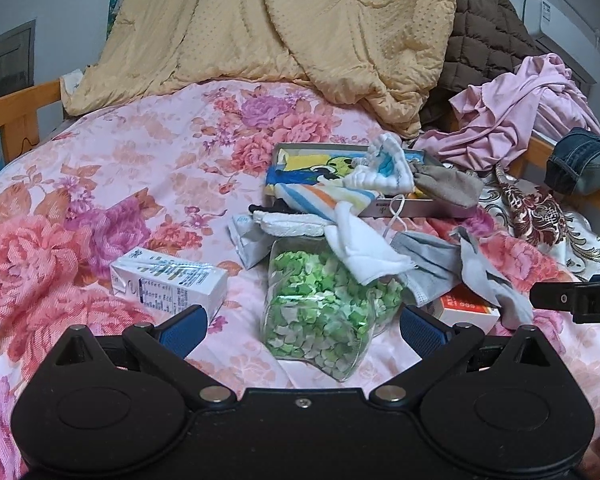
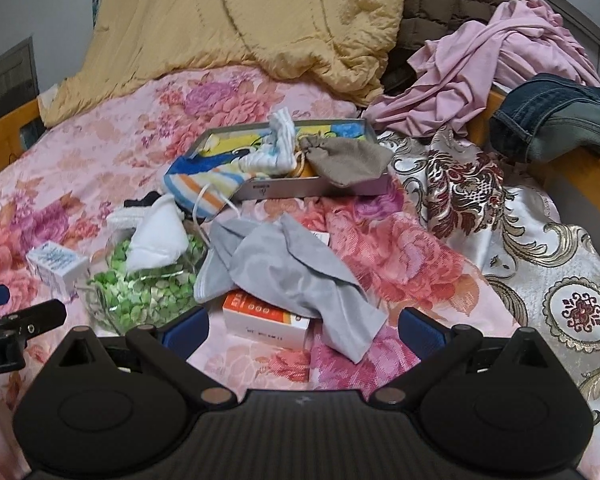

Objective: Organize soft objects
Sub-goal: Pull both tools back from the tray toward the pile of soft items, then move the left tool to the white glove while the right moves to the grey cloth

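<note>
A grey metal tray (image 1: 416, 211) (image 2: 320, 190) on the floral bed holds a striped towel (image 1: 320, 194) (image 2: 204, 188), a white-blue cloth (image 1: 384, 168) (image 2: 280, 148) and a taupe pouch (image 1: 448, 186) (image 2: 348, 160). A white cloth (image 1: 364, 248) (image 2: 156, 236) lies on a jar of green bits (image 1: 320, 312) (image 2: 148, 292). A grey sock (image 1: 476, 276) (image 2: 292, 272) covers an orange box (image 1: 466, 310) (image 2: 264, 318). My left gripper (image 1: 302, 330) is open in front of the jar. My right gripper (image 2: 302, 330) is open in front of the sock and box.
A white carton (image 1: 168, 284) (image 2: 56, 266) lies left of the jar. A yellow quilt (image 1: 284, 28), pink garment (image 2: 500, 60), jeans (image 2: 556, 116) and a brocade cloth (image 2: 520, 240) lie at the back and right. Wooden bed rails (image 1: 16, 112) edge the bed.
</note>
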